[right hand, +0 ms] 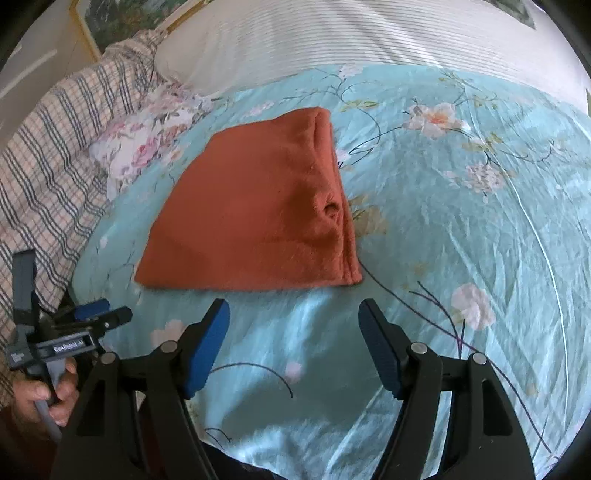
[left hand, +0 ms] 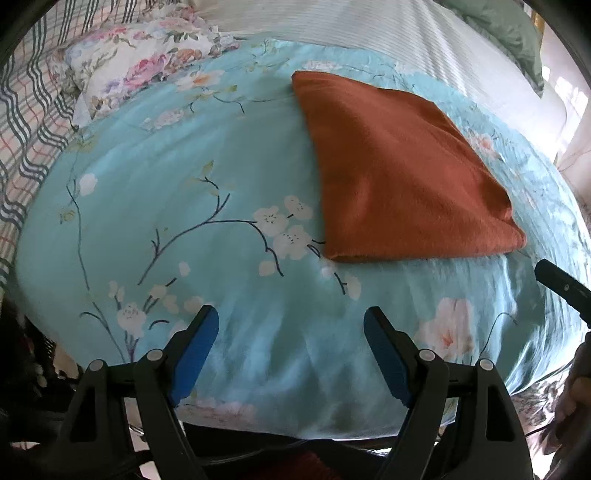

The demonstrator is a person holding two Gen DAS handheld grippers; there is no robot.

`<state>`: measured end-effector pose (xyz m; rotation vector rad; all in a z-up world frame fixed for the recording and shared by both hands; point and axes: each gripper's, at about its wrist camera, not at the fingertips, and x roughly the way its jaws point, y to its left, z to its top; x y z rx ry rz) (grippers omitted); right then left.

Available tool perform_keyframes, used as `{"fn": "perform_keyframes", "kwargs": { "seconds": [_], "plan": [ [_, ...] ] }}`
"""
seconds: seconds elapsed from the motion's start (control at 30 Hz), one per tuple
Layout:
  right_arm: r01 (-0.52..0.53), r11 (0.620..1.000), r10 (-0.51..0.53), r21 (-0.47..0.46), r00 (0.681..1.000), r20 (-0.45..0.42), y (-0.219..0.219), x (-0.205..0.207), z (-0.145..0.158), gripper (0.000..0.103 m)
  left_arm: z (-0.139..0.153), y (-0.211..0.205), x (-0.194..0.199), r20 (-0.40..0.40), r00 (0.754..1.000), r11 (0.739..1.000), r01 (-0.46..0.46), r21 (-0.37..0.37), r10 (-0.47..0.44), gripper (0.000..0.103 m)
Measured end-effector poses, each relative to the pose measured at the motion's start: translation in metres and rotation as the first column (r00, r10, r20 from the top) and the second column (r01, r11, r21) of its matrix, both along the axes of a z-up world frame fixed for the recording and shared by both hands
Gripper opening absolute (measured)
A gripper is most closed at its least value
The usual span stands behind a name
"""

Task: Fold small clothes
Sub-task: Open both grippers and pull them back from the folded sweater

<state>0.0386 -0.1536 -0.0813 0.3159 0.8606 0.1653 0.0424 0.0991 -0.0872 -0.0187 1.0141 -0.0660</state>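
A rust-orange fleece garment [left hand: 399, 173] lies folded flat on the light-blue floral bedsheet [left hand: 184, 155]. In the right wrist view the garment [right hand: 258, 214] shows a stacked fold along its right edge and a small dimple. My left gripper [left hand: 291, 325] is open and empty, hovering over the sheet near the bed's front edge, below and left of the garment. My right gripper [right hand: 293, 317] is open and empty, just in front of the garment's near edge. The left gripper also shows in the right wrist view [right hand: 92, 317], held by a hand at lower left.
A floral pillow [left hand: 140, 62] and a plaid blanket [left hand: 29, 122] lie at the left. A white striped cover [right hand: 351, 37] lies across the back. A green pillow [left hand: 509, 33] is at the far right. A framed picture [right hand: 122, 18] hangs behind.
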Motion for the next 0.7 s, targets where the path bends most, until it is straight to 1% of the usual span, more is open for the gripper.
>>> {"fn": "perform_keyframes", "kwargs": {
  "seconds": [0.1,0.23,0.3,0.4,0.57,0.7],
  "plan": [
    [-0.019,1.000,0.019,-0.004,1.000,-0.004,0.004,-0.003,0.000,0.078,0.007,-0.004,-0.002,0.015,1.000,0.999,0.013,0.044,-0.013,0.081],
    [-0.036,0.999,0.035,-0.015,0.999,-0.007,0.008,-0.006,0.001,0.079,0.019,-0.012,-0.007,0.052,0.998,0.993,0.024,0.112,-0.030,0.081],
    [-0.040,0.999,0.040,-0.028,0.999,-0.012,0.009,-0.008,0.001,0.080,0.026,-0.017,-0.009,0.078,0.996,0.990,0.031,0.134,-0.042,0.082],
    [-0.044,0.999,0.044,-0.025,0.999,-0.015,0.008,-0.008,0.001,0.080,0.034,-0.021,-0.008,0.096,0.994,0.987,0.037,0.157,-0.053,0.082],
    [-0.048,0.998,0.047,-0.029,0.999,-0.012,0.010,-0.008,0.002,0.080,0.045,-0.021,-0.005,0.131,0.989,0.984,0.039,0.173,-0.062,0.083],
    [-0.075,0.996,0.075,-0.041,0.997,-0.012,0.011,-0.001,0.007,0.085,0.052,-0.019,0.002,0.151,0.986,0.979,0.038,0.201,-0.069,0.083]
  ]
}}
